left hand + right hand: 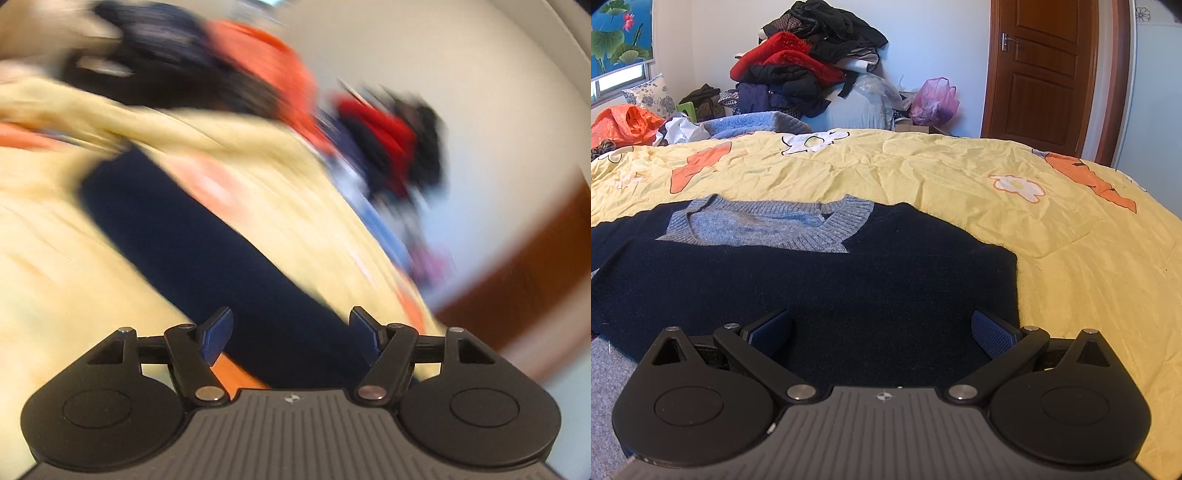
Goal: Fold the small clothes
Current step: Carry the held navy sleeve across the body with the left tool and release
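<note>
I'm holding my right tool [882, 332] over the near part of the navy sweater [820, 280], its blue pads [991, 334] standing wide apart, released, nothing pinched between them. The sweater is lying flat on the yellow quilt [960, 177] of the bed, straight ahead of this tool and running off to its left. The grey-blue knit collar [775, 225] is sitting at the far side of the sweater, ahead and a bit left of the tool. The right edge of the sweater looks folded in, ending just right of the tool's right pad; I can't tell how many layers are there. Orange carrot and white flower prints are showing on the quilt ahead and to the right. Beyond the bed, far ahead, a pile of clothes [809, 62] in red and black is sitting against the wall, a pink plastic bag [934, 99] beside it, and a brown wooden door [1045, 74] is standing far ahead-right. An orange bag [624, 123] is lying far ahead-left.

My left tool [291, 339] is giving a heavily smeared view. Its pads [218, 338] are standing apart, released, with no cloth gripped. A dark navy band of the sweater [207, 251] is running from between the pads up and away to the left across the yellow quilt [48, 258]. The rest ahead is too blurred to name beyond red, orange and black shapes.
</note>
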Tool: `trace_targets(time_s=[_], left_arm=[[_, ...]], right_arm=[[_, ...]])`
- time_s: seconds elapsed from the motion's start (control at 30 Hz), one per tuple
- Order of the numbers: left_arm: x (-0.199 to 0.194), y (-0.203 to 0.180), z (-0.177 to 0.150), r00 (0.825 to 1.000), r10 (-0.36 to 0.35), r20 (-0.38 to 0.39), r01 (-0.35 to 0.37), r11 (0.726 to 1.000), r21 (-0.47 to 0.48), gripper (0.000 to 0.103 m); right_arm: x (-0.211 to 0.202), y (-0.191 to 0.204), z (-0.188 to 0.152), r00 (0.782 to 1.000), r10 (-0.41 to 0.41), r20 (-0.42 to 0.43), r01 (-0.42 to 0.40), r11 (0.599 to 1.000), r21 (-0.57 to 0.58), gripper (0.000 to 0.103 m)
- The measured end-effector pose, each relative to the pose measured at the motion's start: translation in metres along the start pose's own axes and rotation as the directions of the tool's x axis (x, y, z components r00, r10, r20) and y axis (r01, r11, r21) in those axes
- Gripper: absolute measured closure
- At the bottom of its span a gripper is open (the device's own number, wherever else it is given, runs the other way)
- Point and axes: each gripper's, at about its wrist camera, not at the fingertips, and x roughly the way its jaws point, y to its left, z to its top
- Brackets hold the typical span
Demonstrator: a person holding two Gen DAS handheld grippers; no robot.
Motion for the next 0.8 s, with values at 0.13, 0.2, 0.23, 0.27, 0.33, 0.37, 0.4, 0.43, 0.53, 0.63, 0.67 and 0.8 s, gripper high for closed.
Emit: trace_targets(time_s=[0.13, 0.2, 0.23, 0.27, 0.33, 0.37, 0.4, 0.43, 0.53, 0.63, 0.67, 0.8], left_arm=[[0.002, 0.06, 0.047, 0.994, 0.091, 0.055, -0.076, 0.972, -0.222, 0.034], [0.007, 0.079, 0.056, 0.994, 0.1, 0.054, -0.08, 0.952, -0.294, 0.034], [0.008, 0.085, 0.056, 0.992, 0.114, 0.053, -0.092, 0.945, -0.315, 0.034], [0.01, 0.089, 0.057, 0.992, 0.116, 0.052, -0.093, 0.942, -0.322, 0.034], [0.013, 0.089, 0.055, 0.992, 0.114, 0.056, -0.092, 0.948, -0.304, 0.034], [0.013, 0.087, 0.052, 0.992, 0.113, 0.059, -0.091, 0.951, -0.296, 0.034], [0.014, 0.086, 0.052, 0.992, 0.111, 0.057, -0.091, 0.955, -0.282, 0.034], [0.015, 0.086, 0.054, 0.992, 0.113, 0.056, -0.095, 0.96, -0.263, 0.034], [0.015, 0.088, 0.056, 0.99, 0.119, 0.073, -0.097, 0.961, -0.258, 0.034], [0.018, 0.085, 0.057, 0.989, 0.128, 0.073, -0.108, 0.966, -0.234, 0.034], [0.019, 0.083, 0.056, 0.988, 0.135, 0.073, -0.116, 0.97, -0.213, 0.034], [0.024, 0.07, 0.053, 0.979, 0.183, 0.086, -0.173, 0.979, -0.11, 0.042]], right_arm=[[0.0, 0.0, 0.0, 1.0, 0.001, 0.001, -0.001, 1.0, 0.001, 0.0], [0.0, 0.0, 0.0, 1.0, 0.0, 0.001, 0.0, 1.0, 0.001, 0.0], [0.0, 0.0, 0.0, 1.0, 0.0, 0.001, 0.0, 1.0, 0.001, 0.0], [0.0, 0.0, 0.0, 1.0, 0.0, 0.001, 0.0, 1.0, 0.0, 0.0], [0.0, 0.0, 0.0, 1.0, 0.001, 0.001, -0.001, 1.0, 0.001, 0.0], [0.0, -0.001, 0.0, 1.0, 0.001, 0.001, -0.001, 1.0, 0.001, 0.0], [0.0, 0.0, 0.0, 1.0, 0.001, 0.001, -0.001, 1.0, 0.001, 0.0], [0.0, 0.0, 0.0, 1.0, 0.001, 0.001, -0.001, 1.0, 0.0, 0.0], [0.0, -0.002, 0.0, 1.0, 0.003, 0.001, -0.003, 1.0, 0.003, 0.0], [0.0, -0.002, 0.0, 1.0, 0.002, 0.002, -0.002, 1.0, 0.004, 0.0], [0.0, -0.002, 0.0, 1.0, 0.003, 0.002, -0.003, 1.0, 0.004, 0.0], [-0.001, -0.002, 0.0, 1.0, 0.004, 0.004, -0.004, 1.0, 0.009, 0.0]])
